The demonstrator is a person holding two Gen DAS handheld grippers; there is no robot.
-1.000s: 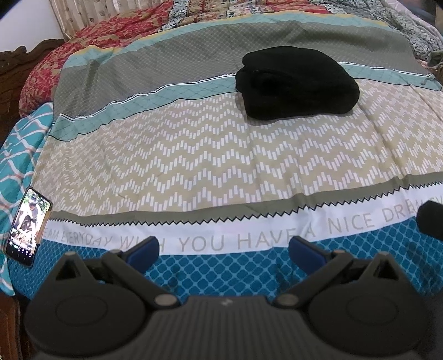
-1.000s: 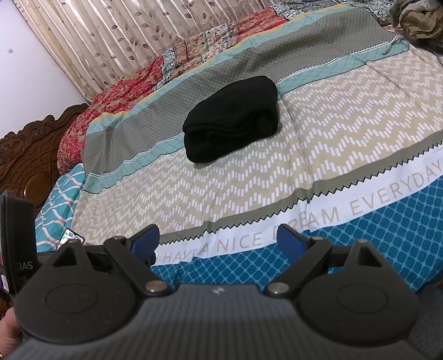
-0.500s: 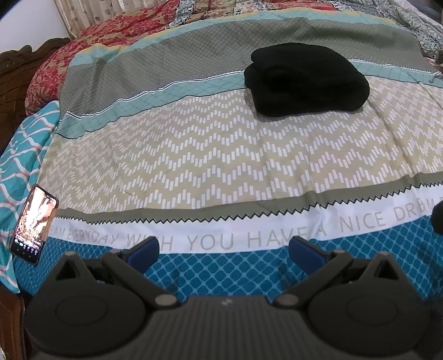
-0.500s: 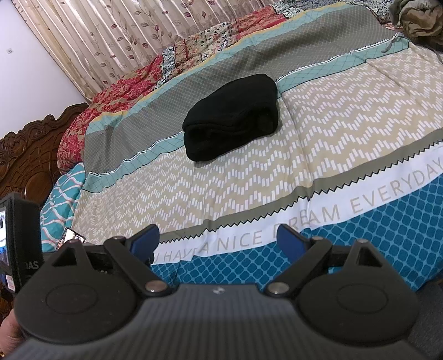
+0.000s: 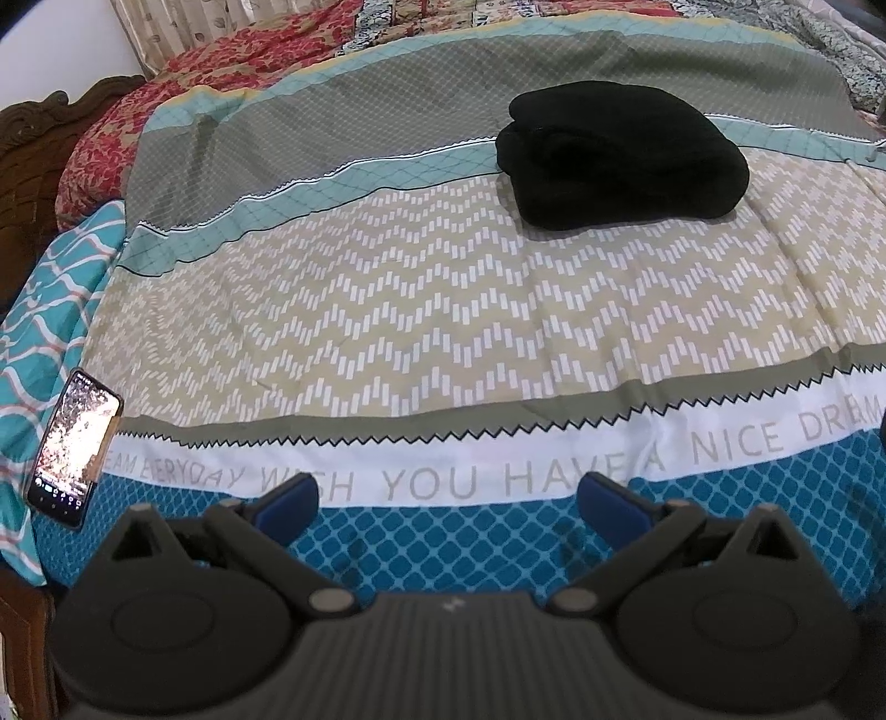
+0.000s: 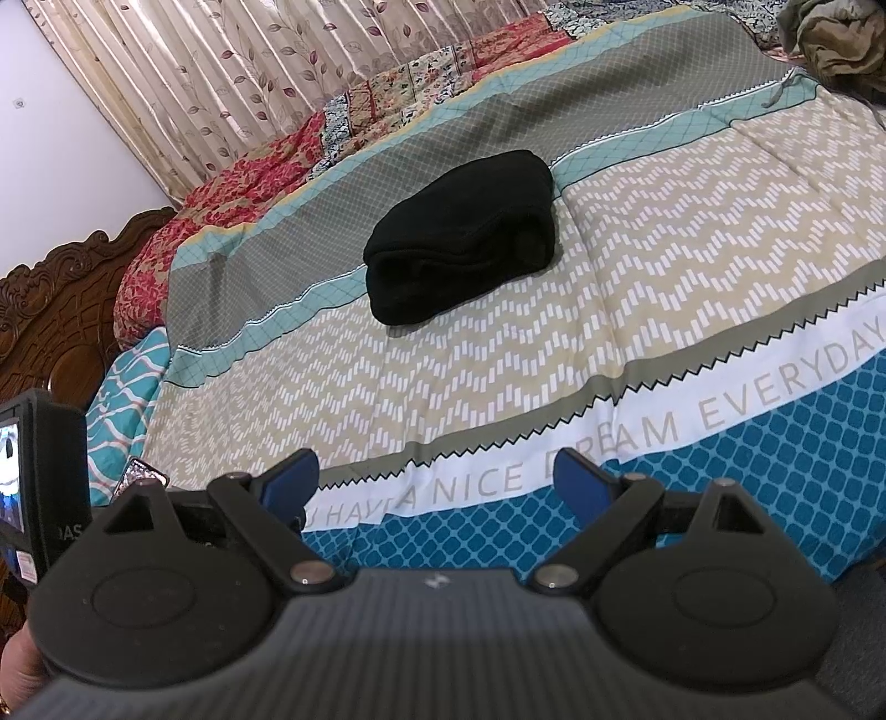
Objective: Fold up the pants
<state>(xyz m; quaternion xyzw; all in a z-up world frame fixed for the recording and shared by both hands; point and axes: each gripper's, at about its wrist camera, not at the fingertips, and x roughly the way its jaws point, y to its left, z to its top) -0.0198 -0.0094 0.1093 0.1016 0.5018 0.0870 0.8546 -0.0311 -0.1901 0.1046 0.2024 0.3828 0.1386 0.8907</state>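
**Both hand-held grippers spread, pants folded mid-bed**

Nearest: left hand-held gripper (image 5: 446,501), blue-padded fingers (image 5: 288,501) spread wide, nothing between them, held over the near edge of the bed. Right hand-held gripper (image 6: 434,484) the same: fingers apart, empty, over the blue lattice band of the bedspread (image 6: 664,288).

At the left edge of the bed, a phone (image 5: 75,446) lies flat, screen lit, partly on the turquoise wave-print sheet (image 5: 50,288). From the right wrist, a black camera body (image 6: 41,487) with a lit screen shows at the far left of frame.

Mid-bed: black pants (image 5: 620,152), folded into a compact thick bundle, resting across the boundary of the beige zigzag band and the teal stripe. Well apart from both grippers; layered fold edges face the right wrist (image 6: 462,235).

Beyond: red floral bedding (image 6: 221,205), carved wooden headboard (image 6: 61,299), leaf-print curtain (image 6: 232,77). Far right corner, a rumpled olive cloth heap (image 6: 836,33).
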